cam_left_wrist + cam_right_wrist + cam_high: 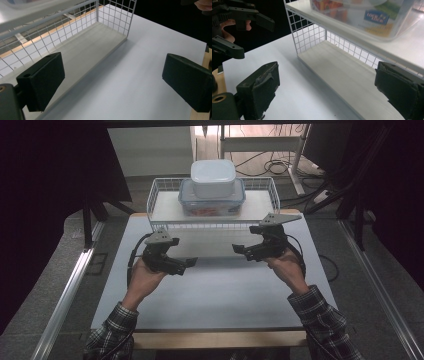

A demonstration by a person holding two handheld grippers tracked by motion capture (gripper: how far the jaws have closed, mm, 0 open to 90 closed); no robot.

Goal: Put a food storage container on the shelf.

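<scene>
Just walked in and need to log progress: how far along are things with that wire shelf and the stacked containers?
Already done: a white container sits stacked on a clear blue-rimmed container on top of the wire shelf. In hand: nothing; the left gripper and right gripper are both open, over the white table in front of the shelf. Left: any move of the containers; the lower shelf board is bare.

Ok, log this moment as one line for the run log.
left tool: open, empty | right tool: open, empty | both over white table | white container stacked on clear container atop wire rack
</scene>
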